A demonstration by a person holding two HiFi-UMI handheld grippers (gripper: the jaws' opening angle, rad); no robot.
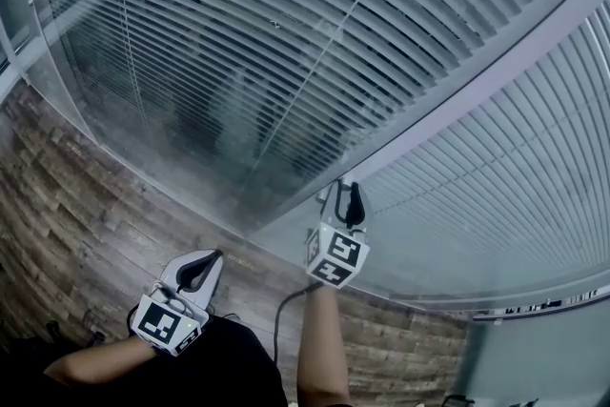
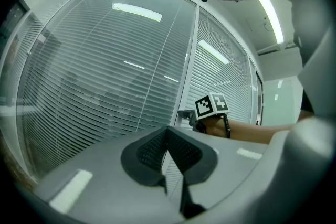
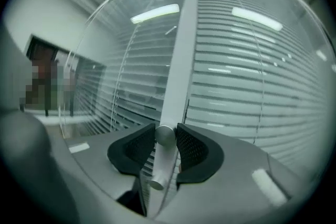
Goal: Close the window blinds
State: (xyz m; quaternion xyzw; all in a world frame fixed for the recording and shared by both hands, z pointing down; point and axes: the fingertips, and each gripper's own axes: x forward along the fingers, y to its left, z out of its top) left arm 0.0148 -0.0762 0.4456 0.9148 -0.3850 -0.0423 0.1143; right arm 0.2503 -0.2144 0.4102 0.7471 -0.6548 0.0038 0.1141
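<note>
Between the right gripper's (image 3: 166, 140) pads: small round silver knob (image 3: 164, 134) on the white window post (image 3: 179, 60), pinched. Either side, behind glass: grey slatted window blinds (image 3: 252, 81). The left gripper (image 2: 168, 150) is pressed together, empty. Risk: pads slip off the smooth knob when turning, since the hold looks shallow.

Wood-grain plank floor (image 1: 86, 224) in mixed browns and greys runs along the foot of the window blinds (image 1: 286, 62), meeting their glazed base in one long line. Out from the blinds, at the lower left, small dark shapes (image 1: 52, 332) sit on the planks, too dim to identify. Below the blinds' right end, the planks stop at a pale grey-green wall (image 1: 534, 357).
</note>
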